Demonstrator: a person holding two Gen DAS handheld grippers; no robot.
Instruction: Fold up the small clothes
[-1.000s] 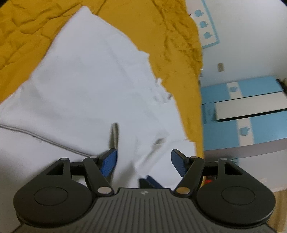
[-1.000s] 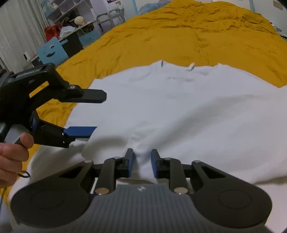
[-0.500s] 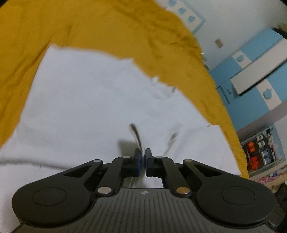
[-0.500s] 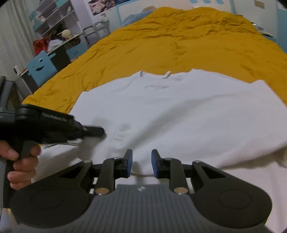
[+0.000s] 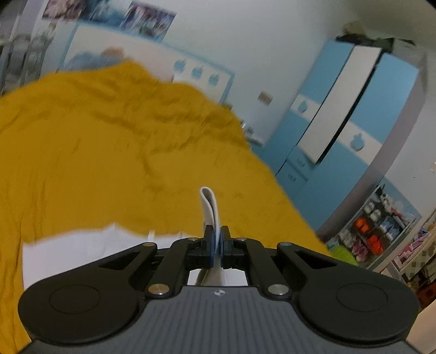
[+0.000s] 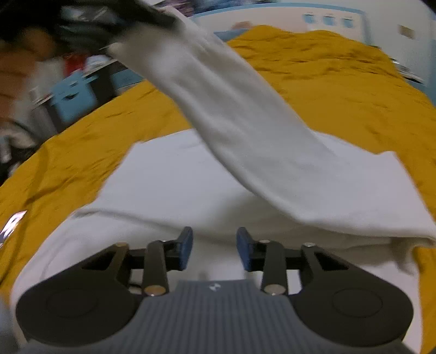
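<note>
A white shirt (image 6: 169, 185) lies spread on a mustard bedspread (image 6: 340, 68). My left gripper (image 5: 217, 237) is shut on a fold of this shirt (image 5: 209, 204), which sticks up between its blue pads. In the right wrist view that left gripper (image 6: 109, 16) is a dark blur at the top left, and a long band of the shirt (image 6: 245, 122) hangs from it down to the bed. My right gripper (image 6: 215, 245) hovers low over the shirt's near edge. Its jaws are opening, with cloth below the gap and no pad pressing on it.
The bedspread (image 5: 109, 149) covers the whole bed up to a white headboard (image 5: 136, 54). A blue and white wardrobe (image 5: 340, 122) and cluttered shelves (image 5: 381, 231) stand to the right. A blue box (image 6: 73, 95) and a person's blurred hand (image 6: 16, 62) are at the left.
My left gripper shut on the shirt's cloth, then rose and rolled, pulling a band of the shirt up off the bed. My right gripper's jaws have widened.
</note>
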